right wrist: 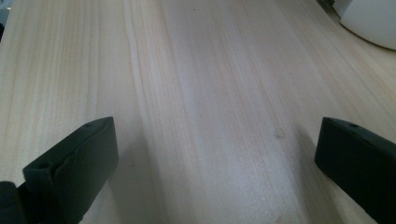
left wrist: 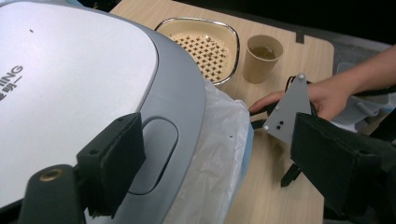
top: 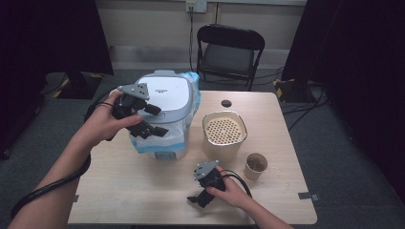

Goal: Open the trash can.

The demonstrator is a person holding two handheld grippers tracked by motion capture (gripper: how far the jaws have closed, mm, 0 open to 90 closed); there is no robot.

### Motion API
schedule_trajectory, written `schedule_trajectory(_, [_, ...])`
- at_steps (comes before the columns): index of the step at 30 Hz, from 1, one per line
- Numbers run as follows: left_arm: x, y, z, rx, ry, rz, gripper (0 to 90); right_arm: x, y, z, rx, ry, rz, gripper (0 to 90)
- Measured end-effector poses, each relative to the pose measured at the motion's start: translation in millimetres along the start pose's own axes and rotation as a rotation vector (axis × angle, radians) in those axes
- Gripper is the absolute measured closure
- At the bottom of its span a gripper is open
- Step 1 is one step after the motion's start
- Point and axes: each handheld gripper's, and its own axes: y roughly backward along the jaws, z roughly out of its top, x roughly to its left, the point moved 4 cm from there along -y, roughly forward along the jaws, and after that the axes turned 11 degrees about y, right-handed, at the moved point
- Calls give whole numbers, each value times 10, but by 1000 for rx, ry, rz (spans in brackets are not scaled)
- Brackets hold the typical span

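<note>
Where the table reaches toward its far left corner, find the cooker, white lid down, wrapped below in a plastic bag with a blue edge. At the cooker's near left rim, see the left gripper, held in the left hand, tilted down onto the lid.

In the left gripper view, note the left gripper with its jaws apart and gripping nothing: one jaw over the grey rim of the cooker, just beside the latch button, the other out past the plastic bag above bare table. Cannot tell whether the nearer pad touches the rim.

Toward the near edge, about mid-width, find the right gripper low on the wood in the right hand, pointing at the near left corner. In the right gripper view, see the right gripper spread wide, holding nothing, with plain wood between the jaws.

Right of the cooker, near the table's middle, spot a beige tub topped by a perforated tray; just nearer the right edge, a paper cup. Near the far edge, note a small dark disc; beyond it, a black folding chair.
</note>
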Motion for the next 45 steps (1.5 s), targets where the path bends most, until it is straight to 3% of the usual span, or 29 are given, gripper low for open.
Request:
schedule_trajectory(6, [-2, 4, -3, -6, 12, -2, 183, -1, 0, 0, -1, 2, 0, 0])
schedule_trajectory(9, [-27, -4, -26, 3, 30, -41, 204, -1, 0, 0, 0, 1, 0, 0])
schedule_trajectory(13, [-73, 3, -13, 11, -17, -23, 243, -3, -1, 1, -1, 3, 0, 0])
schedule_trajectory(14, [-76, 4, -19, 37, -29, -8, 223, -2, 0, 0, -1, 2, 0, 0])
schedule_trajectory(18, [-138, -27, -54, 7, -26, -41, 205, 1, 0, 0, 0, -1, 2, 0])
schedule_trajectory(20, [-179, -43, -87, 3, -41, -53, 200, 0, 2, -1, 1, 1, 3, 0])
schedule_trajectory(34, [-407, -208, -376, 4, -45, -107, 187, -1, 1, -1, 2, 2, 0, 0])
schedule_trajectory(45, [-432, -342, -616, 9, -35, -128, 187, -3, 0, 0, 0, 2, -2, 0])
